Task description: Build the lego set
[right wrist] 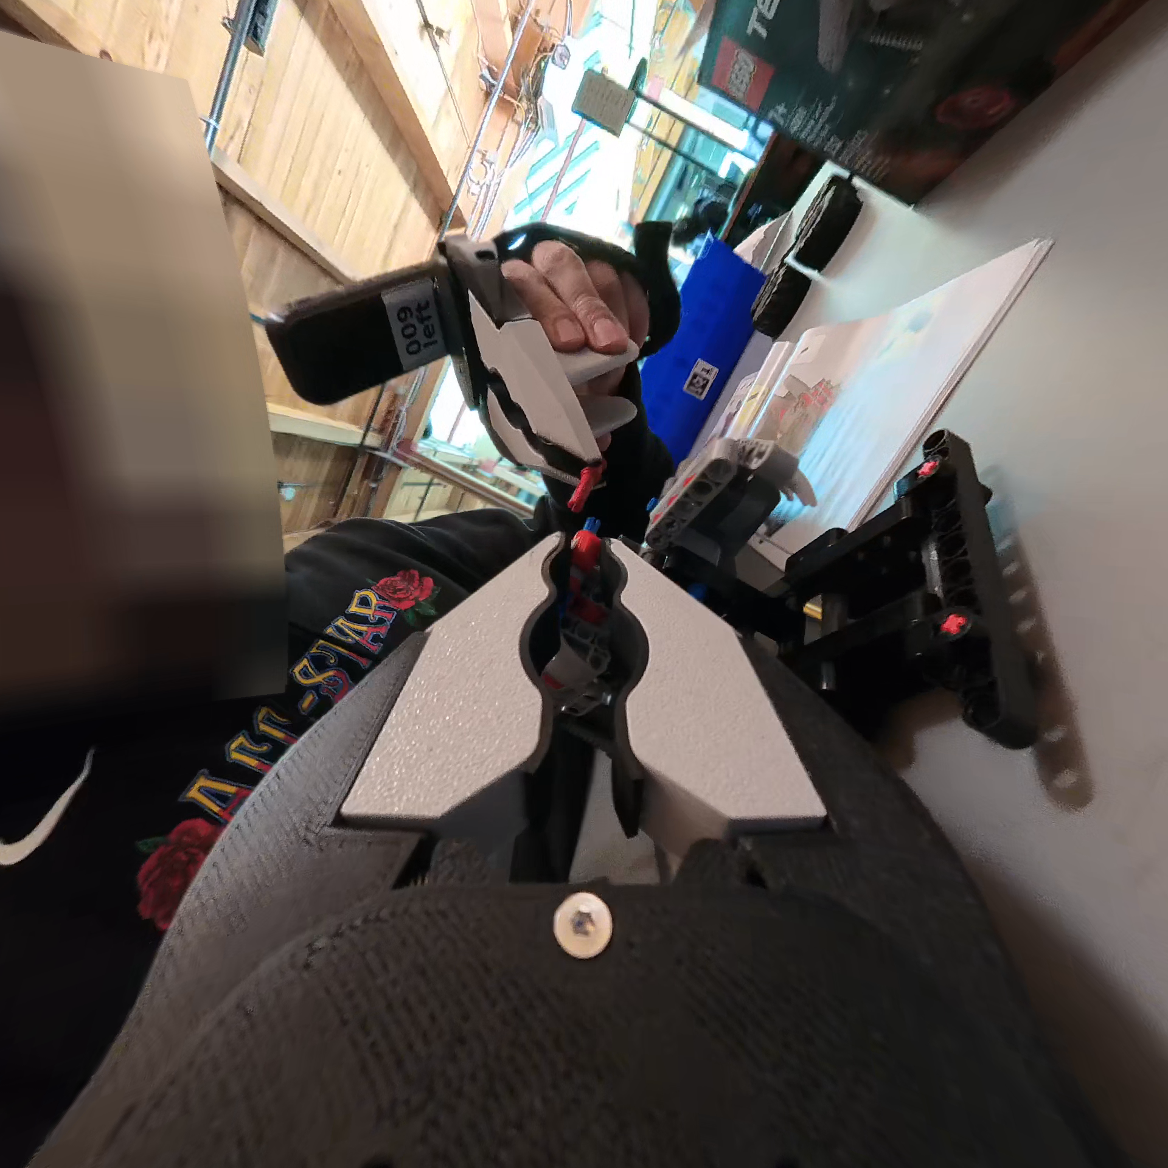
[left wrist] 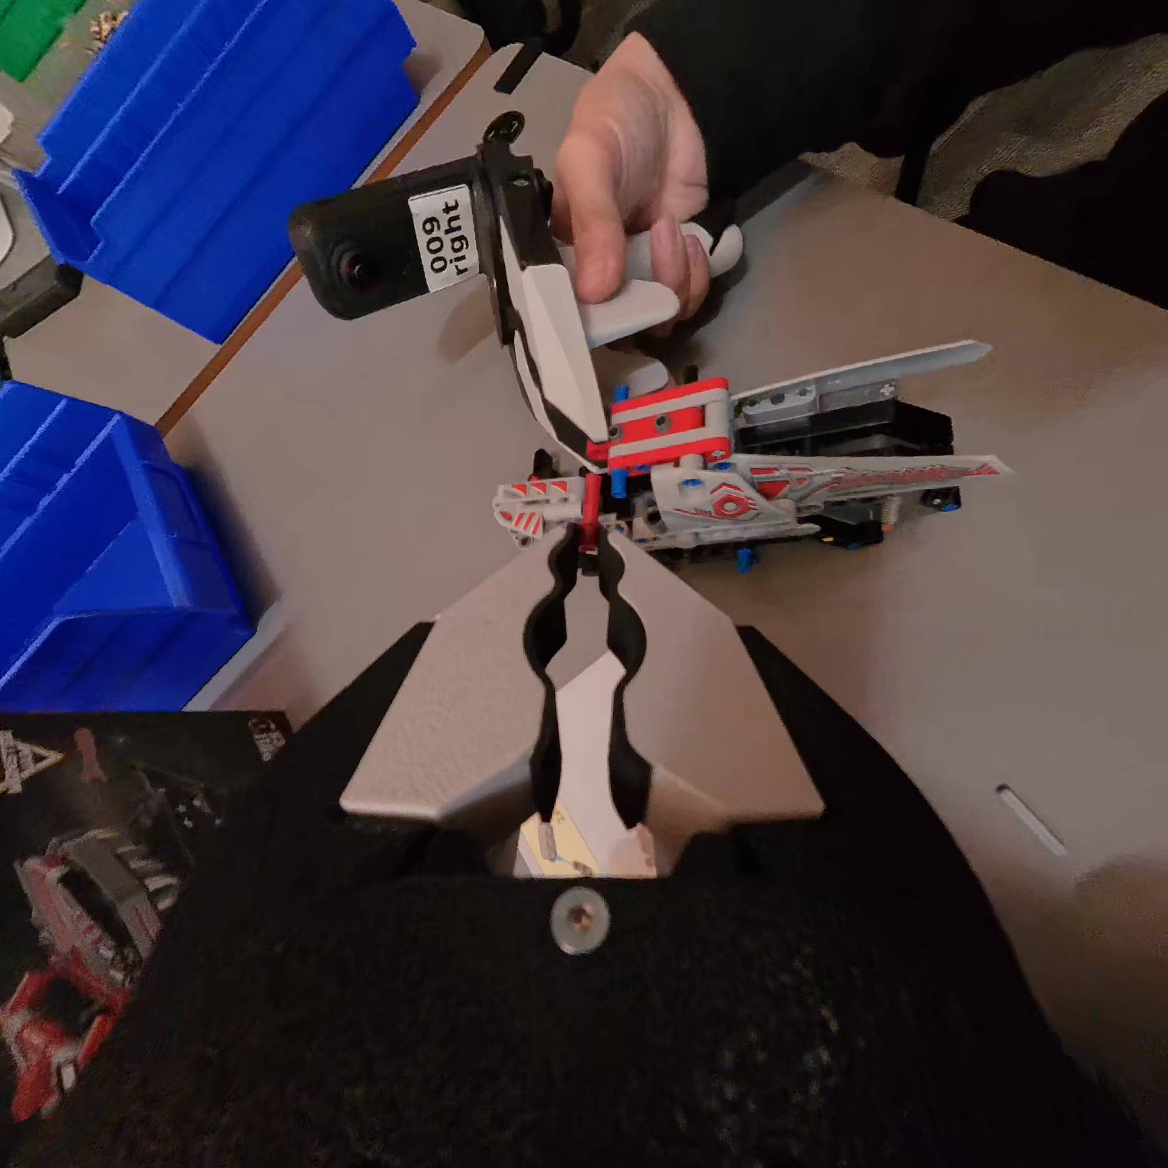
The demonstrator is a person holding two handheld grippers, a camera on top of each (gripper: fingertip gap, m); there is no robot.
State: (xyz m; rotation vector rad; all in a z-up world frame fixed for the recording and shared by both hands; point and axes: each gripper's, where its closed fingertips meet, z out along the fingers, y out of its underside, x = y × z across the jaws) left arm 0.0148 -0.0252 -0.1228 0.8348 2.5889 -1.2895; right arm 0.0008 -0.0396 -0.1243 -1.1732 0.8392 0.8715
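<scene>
The partly built Lego car (left wrist: 727, 499) lies on the grey table (left wrist: 885, 663), with grey side panels bearing red stickers and a black chassis (right wrist: 916, 581). My left gripper (left wrist: 588, 543) is shut on a small red axle piece (left wrist: 592, 499) and holds it against the model's front end. My right gripper (right wrist: 584, 550) is shut on the red and grey frame (left wrist: 663, 423) on top of the model, which shows between its jaws (right wrist: 581, 607). The right gripper (left wrist: 597, 445) comes down from above in the left wrist view. The left gripper (right wrist: 588, 468) with the red piece (right wrist: 583, 485) shows in the right wrist view.
Two blue bins (left wrist: 208, 158) (left wrist: 107, 537) stand at the table's left. The dark Lego box (left wrist: 95, 885) lies near my left gripper. An open instruction booklet (right wrist: 916, 392), two black tyres (right wrist: 821, 221) and a blue bin (right wrist: 708, 328) are behind the model. A person's dark sleeve (left wrist: 885, 82) is close. Both grippers' tips are close together, under 4 cm apart.
</scene>
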